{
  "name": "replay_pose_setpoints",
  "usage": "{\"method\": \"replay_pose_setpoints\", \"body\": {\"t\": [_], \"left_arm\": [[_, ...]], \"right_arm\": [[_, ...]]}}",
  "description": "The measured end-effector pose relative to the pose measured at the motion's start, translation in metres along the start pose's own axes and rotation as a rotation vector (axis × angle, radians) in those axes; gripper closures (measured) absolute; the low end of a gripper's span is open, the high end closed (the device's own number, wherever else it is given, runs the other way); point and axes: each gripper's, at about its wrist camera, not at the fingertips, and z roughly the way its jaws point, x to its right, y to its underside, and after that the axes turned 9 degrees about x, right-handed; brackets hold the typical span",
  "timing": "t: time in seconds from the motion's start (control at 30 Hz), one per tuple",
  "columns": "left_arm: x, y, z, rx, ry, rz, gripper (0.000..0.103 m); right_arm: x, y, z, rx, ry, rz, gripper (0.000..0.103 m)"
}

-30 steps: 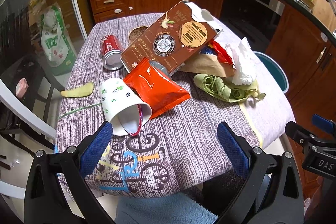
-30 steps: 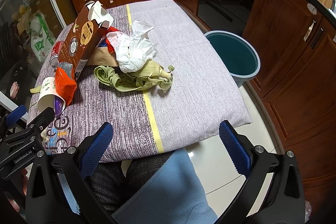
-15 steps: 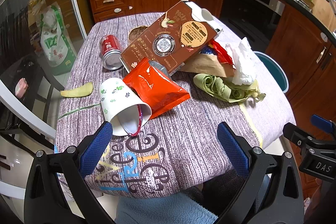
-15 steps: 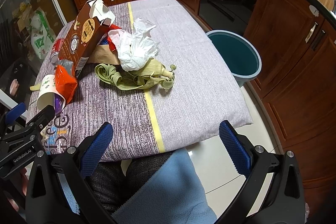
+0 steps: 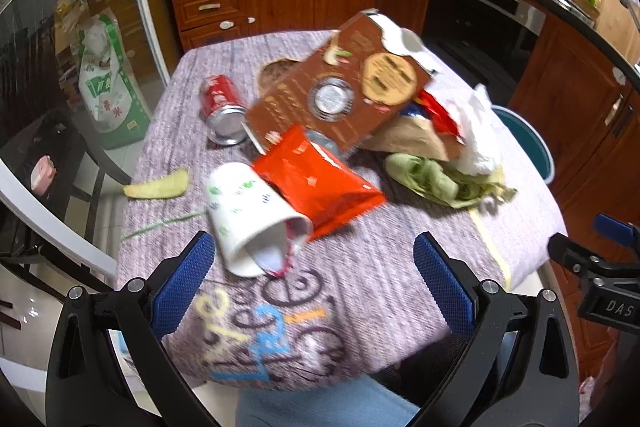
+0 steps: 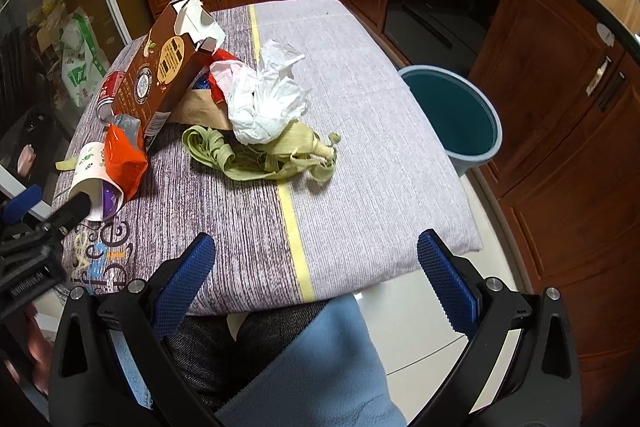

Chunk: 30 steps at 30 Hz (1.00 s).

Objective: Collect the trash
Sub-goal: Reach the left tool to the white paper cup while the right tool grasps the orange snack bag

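Trash lies on a cloth-covered table (image 5: pixel 360 291): a tipped white paper cup (image 5: pixel 248 215), an orange snack bag (image 5: pixel 320 179), a brown carton (image 5: pixel 340 91), a red can (image 5: pixel 220 103), green corn husks (image 6: pixel 264 155) and a crumpled white tissue (image 6: pixel 264 99). My left gripper (image 5: pixel 314 279) is open and empty, close before the cup. My right gripper (image 6: pixel 316 279) is open and empty over the table's near edge, well short of the husks.
A teal bin (image 6: pixel 456 115) stands on the floor right of the table. Wooden cabinets (image 6: pixel 560 87) run behind and to the right. A yellowish peel (image 5: pixel 160 187) lies near the table's left edge. The person's lap (image 6: pixel 304 367) is below.
Both grippers have moved forward toward the table; the left one is now nearer the paper cup. The trash has not moved.
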Motion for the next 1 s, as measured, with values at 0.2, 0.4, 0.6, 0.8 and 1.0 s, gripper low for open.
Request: {"method": "replay_pose_setpoints", "body": {"t": [0.2,0.4,0.6,0.8,1.0], "left_arm": [[-0.036,-0.009,0.018,-0.024,-0.019,-0.043,0.004],[-0.060,-0.009,0.036,-0.058,-0.024,-0.086,0.004],[-0.064,-0.011,0.061,-0.119,0.012,-0.107,0.004],[-0.076,-0.011,0.079,-0.136,0.015,-0.097,0.004],[-0.104,-0.003,0.071,-0.130,0.073,-0.135,0.004]], "right_arm": [[-0.004,-0.015,0.015,0.000,-0.029,-0.016,0.006],[-0.021,-0.024,0.030,-0.018,-0.118,-0.024,0.006],[-0.061,-0.041,0.032,0.000,-0.191,-0.116,0.006],[-0.099,-0.062,0.033,0.020,-0.289,-0.164,0.006],[-0.142,-0.069,0.050,-0.042,-0.365,-0.234,0.017]]}}
